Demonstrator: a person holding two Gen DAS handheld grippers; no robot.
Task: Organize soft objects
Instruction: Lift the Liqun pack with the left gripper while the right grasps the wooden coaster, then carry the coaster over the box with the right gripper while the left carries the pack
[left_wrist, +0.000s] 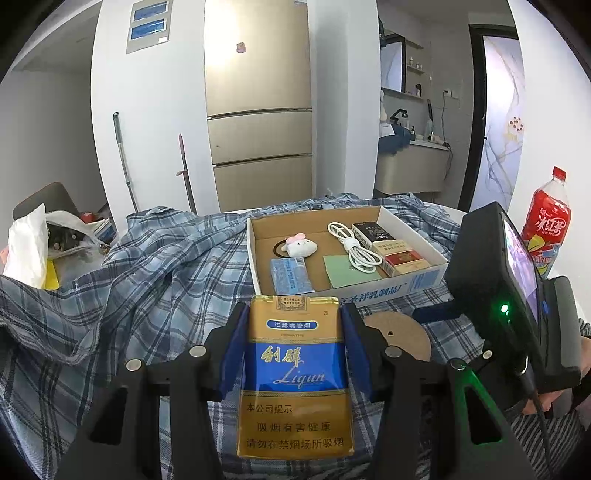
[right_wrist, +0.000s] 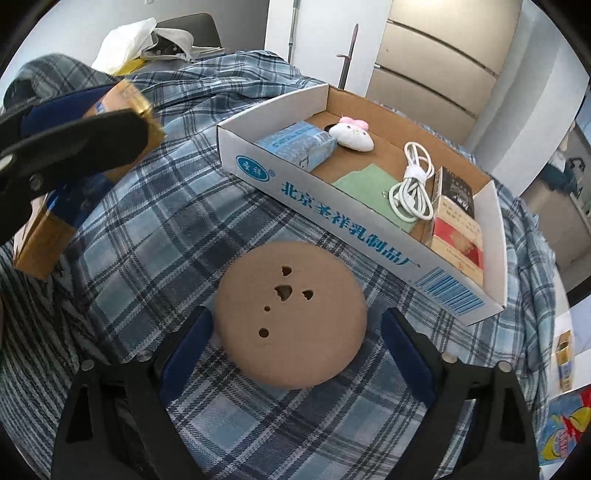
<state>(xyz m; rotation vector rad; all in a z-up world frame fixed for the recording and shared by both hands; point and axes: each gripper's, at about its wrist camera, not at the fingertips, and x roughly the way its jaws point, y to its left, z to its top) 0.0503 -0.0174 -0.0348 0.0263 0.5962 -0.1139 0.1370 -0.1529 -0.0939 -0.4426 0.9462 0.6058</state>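
My left gripper (left_wrist: 293, 325) is shut on a gold and blue cigarette pack (left_wrist: 295, 373), held above the plaid cloth just in front of the cardboard box (left_wrist: 402, 290). The pack also shows in the right wrist view (right_wrist: 40, 236). My right gripper (right_wrist: 291, 328) is open, its fingers on either side of a round brown cardboard disc (right_wrist: 291, 314) lying on the cloth. The box (right_wrist: 332, 206) holds a blue tissue pack (right_wrist: 295, 146), a white plush toy (right_wrist: 351, 134), a green cloth (right_wrist: 369, 188), a white cable (right_wrist: 412, 184) and two cigarette packs (right_wrist: 458, 229).
A blue plaid cloth (left_wrist: 147, 266) covers the table. A red iced tea bottle (left_wrist: 546, 221) stands at the right. A chair with bags and tissue (left_wrist: 40, 236) is at the far left. A fridge (left_wrist: 258, 110) stands behind.
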